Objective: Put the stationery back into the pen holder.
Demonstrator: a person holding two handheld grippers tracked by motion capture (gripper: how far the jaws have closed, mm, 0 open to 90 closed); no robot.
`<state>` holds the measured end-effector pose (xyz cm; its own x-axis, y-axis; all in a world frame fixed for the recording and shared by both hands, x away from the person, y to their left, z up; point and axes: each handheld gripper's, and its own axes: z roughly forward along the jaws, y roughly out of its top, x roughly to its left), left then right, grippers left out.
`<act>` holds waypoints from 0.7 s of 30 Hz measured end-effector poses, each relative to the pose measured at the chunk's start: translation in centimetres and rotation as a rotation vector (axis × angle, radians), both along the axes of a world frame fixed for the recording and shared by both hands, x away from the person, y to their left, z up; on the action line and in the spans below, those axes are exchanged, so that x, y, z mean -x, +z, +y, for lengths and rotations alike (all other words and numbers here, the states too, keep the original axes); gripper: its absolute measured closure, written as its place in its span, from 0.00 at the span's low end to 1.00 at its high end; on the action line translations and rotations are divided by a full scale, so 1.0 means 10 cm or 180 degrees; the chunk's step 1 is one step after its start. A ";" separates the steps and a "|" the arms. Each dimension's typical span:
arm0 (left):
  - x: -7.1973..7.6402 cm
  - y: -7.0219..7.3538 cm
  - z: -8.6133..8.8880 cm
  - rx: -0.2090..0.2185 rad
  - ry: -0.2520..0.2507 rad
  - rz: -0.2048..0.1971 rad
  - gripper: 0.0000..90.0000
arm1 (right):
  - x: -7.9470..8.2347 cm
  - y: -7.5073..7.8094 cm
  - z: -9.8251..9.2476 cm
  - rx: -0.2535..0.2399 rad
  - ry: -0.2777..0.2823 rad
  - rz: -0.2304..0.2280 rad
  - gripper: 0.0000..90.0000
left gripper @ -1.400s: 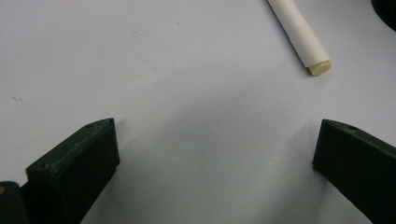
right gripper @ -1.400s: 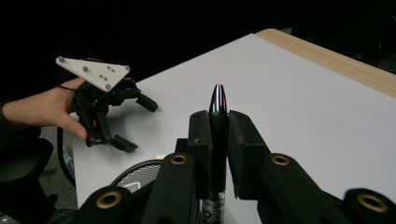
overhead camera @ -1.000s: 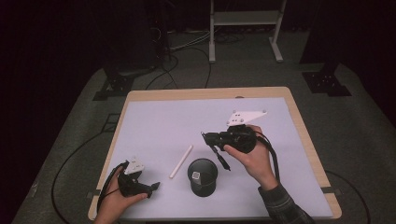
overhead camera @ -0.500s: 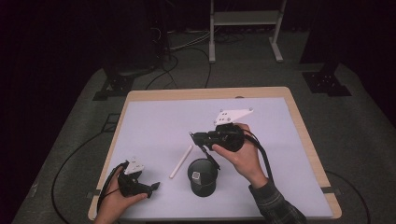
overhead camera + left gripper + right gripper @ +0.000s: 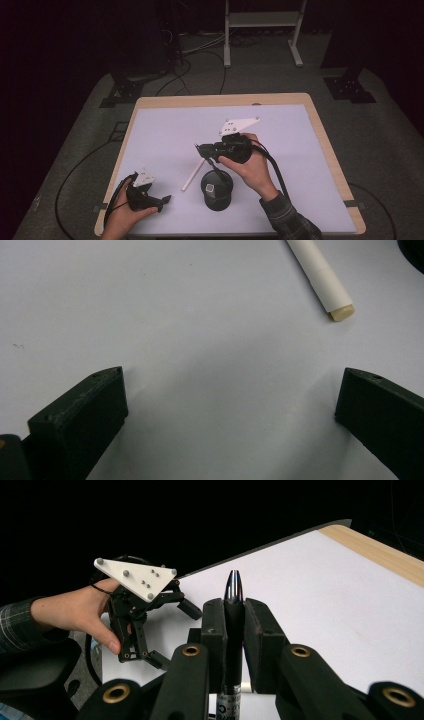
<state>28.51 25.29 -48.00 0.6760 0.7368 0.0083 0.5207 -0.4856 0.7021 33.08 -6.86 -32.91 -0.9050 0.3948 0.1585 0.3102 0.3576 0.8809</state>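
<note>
My right gripper (image 5: 202, 149) hovers over the middle of the table, just above and behind a black cylindrical holder (image 5: 216, 192). In the right gripper view its jaws (image 5: 234, 611) are shut on a black pen (image 5: 233, 592) whose chrome tip sticks out past them. A white pen-like stick (image 5: 193, 175) lies flat on the white sheet to the left of the holder. My left gripper (image 5: 163, 201) rests near the front left corner, open with nothing between its jaws (image 5: 230, 405). The stick's beige end (image 5: 327, 285) lies ahead of it to the right.
A white sheet (image 5: 280, 130) covers the wooden table (image 5: 327, 150). Dark floor, cables and a metal stand (image 5: 260, 30) lie beyond the far edge. The right gripper view shows the left gripper (image 5: 175, 635) and the hand holding it.
My right gripper has moved left across the table with the pen in it, ending close above the holder. The left gripper has stayed put.
</note>
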 end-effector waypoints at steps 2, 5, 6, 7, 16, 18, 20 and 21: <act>0.00 0.00 0.00 0.0000 0.0001 -0.0001 0.00 | 0.00 -0.01 0.01 0.0008 0.0009 -0.0008 0.88; 0.00 0.00 0.00 -0.0001 0.0001 0.0000 0.00 | 0.00 -0.03 0.02 0.0019 0.0012 -0.0004 0.87; 0.00 0.00 0.00 -0.0001 0.0000 0.0000 0.00 | -0.01 -0.04 0.02 0.0019 0.0019 -0.0007 0.87; 0.00 0.00 0.00 0.0000 0.0002 0.0000 0.00 | -0.01 -0.05 0.02 0.0022 0.0016 0.0005 0.87; 0.00 0.00 0.00 0.0008 0.0007 -0.0002 0.00 | -0.02 -0.17 0.00 0.0030 0.0020 0.0062 0.87; 0.00 0.00 0.00 0.0014 0.0010 -0.0003 0.00 | -0.02 -0.19 0.00 0.0054 0.0014 0.0078 0.87; 0.00 0.00 0.00 0.0016 0.0011 -0.0002 0.00 | -0.02 -0.21 -0.01 0.0092 0.0020 0.0096 0.87; 0.00 0.00 0.00 0.0016 0.0011 -0.0003 0.00 | -0.01 -0.22 -0.01 0.0106 0.0018 0.0090 0.87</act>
<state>28.51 25.26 -48.02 0.6734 0.7393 0.0051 0.5219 -0.4802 0.7050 33.21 -7.00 -35.11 -0.9026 0.3951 0.1710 0.3328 0.3884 0.8593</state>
